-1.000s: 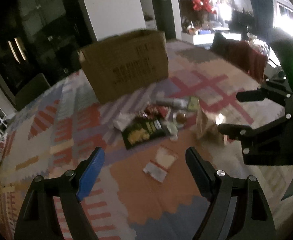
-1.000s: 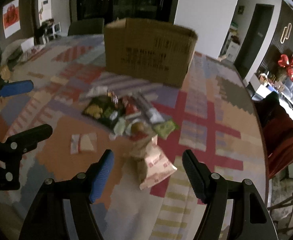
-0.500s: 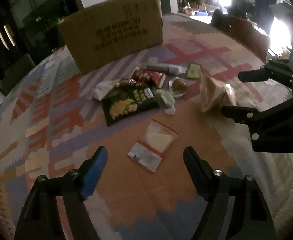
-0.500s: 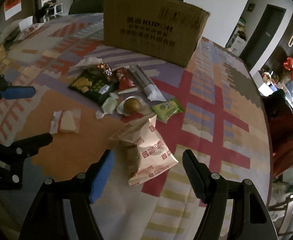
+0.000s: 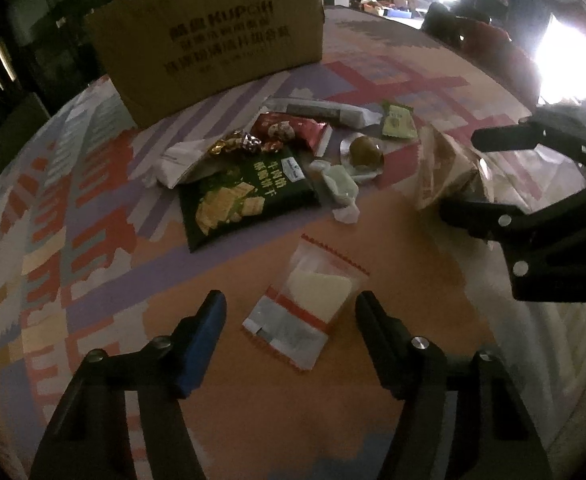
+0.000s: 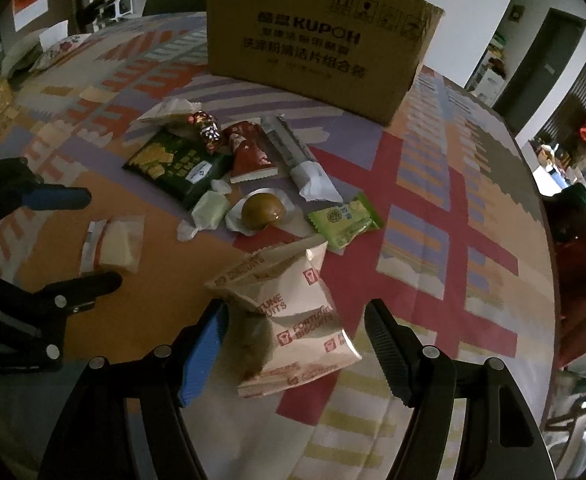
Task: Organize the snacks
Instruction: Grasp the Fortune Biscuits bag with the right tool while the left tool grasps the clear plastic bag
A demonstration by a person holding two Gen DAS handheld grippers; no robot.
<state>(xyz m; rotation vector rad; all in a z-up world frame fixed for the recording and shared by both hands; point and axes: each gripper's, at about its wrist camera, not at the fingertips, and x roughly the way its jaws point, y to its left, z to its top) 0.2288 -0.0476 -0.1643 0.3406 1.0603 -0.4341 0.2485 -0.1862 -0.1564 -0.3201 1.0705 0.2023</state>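
The left tool (image 5: 291, 312) hangs low over the worktop (image 5: 253, 420), its jaws closing with a clear, red-edged packet (image 5: 309, 300) holding a pale square between them; the pads do not touch it yet. That packet lies flat on an orange patch of the patterned cloth, apart from the other snacks and nearer than them.

The right tool (image 6: 295, 336) has its jaws spread wide on either side of a cream biscuit bag (image 6: 289, 320) printed in red – the bag lies puffed and tilted between the pads, and neither pad presses on it. In the left wrist view the same tool shows at the right edge, beside the bag.

Farther off sits the loose heap of snacks:
- a dark green cracker pack (image 5: 245, 196) on the left
- foil-wrapped sweets (image 5: 241, 145) and a white wrapper (image 5: 181, 160) just beyond it
- a red pouch (image 5: 293, 132) touching the green pack's far edge
- a long grey-and-white stick pack (image 6: 297, 156) lying slantwise
- a round brown sweet in clear wrap (image 6: 261, 210) (near the heap's middle)
- a pale green wrapped piece (image 6: 209, 212) just left of it
- a bright green sachet (image 6: 345, 220) on the right

Behind them all a brown cardboard box (image 6: 317, 48) stands upright at the far side – dark lettering on its face.
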